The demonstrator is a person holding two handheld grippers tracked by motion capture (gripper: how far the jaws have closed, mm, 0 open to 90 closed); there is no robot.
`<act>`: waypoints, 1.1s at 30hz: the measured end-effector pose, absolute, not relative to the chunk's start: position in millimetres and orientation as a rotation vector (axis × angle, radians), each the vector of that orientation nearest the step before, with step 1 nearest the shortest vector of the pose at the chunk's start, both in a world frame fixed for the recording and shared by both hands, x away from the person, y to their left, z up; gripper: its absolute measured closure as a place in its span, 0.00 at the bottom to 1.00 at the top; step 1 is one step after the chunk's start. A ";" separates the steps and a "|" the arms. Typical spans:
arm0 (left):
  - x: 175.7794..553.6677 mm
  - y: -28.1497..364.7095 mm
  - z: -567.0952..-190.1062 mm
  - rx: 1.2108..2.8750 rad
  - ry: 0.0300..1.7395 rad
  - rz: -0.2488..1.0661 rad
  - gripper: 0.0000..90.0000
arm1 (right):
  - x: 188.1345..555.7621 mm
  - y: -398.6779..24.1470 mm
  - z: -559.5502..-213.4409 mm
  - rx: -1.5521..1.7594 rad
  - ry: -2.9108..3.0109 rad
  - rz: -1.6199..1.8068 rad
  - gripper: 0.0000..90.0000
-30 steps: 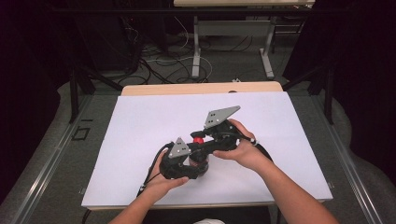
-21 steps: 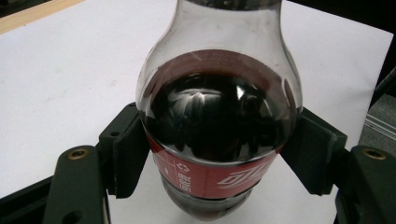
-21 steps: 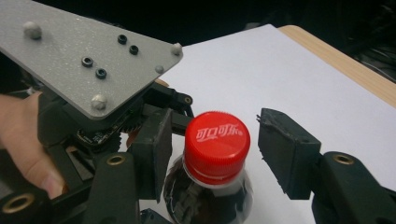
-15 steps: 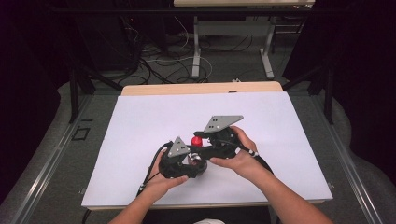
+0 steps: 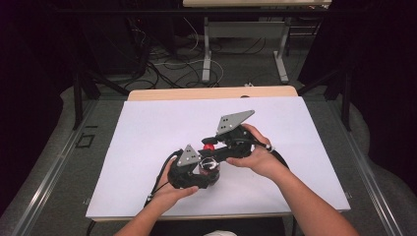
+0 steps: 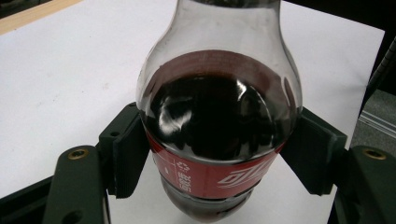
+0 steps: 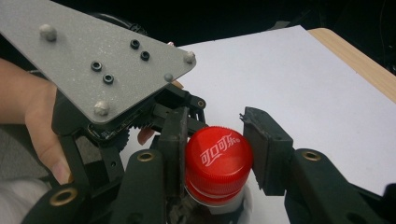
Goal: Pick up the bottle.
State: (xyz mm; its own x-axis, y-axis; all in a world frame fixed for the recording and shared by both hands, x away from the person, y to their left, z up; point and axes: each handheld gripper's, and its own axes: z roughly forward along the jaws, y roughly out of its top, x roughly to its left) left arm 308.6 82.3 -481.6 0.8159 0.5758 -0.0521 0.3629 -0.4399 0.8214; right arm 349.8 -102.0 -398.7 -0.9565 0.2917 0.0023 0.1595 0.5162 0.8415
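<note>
A clear plastic cola bottle (image 6: 219, 126) – bulbous, dark inside, glossy red label – stands on the white sheet (image 5: 147, 128), pinched by the left gripper (image 6: 219, 163). The right gripper (image 7: 217, 156) has just closed its ribbed black pads on the ridged red cap (image 7: 218, 158)

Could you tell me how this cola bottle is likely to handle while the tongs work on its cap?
The cola bottle looks nearly full of dark liquid, so probably heavy for its size. Its smooth, rounded plastic may slip or turn, though the left tongs clamp its body. The red cap has ribbed sides, likely giving the right tongs decent purchase.
</note>
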 end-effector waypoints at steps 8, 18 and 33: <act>309.9 83.5 -482.6 2.076 0.701 0.311 0.33 | 347.2 -100.1 -400.7 0.433 2.573 1.421 0.57; 310.3 85.3 -481.8 2.082 0.726 0.306 0.33 | 329.7 -98.3 -402.0 0.634 2.453 1.384 0.59; 307.4 82.8 -482.5 2.074 0.695 0.289 0.33 | 350.1 -105.8 -395.1 0.401 2.598 1.467 0.68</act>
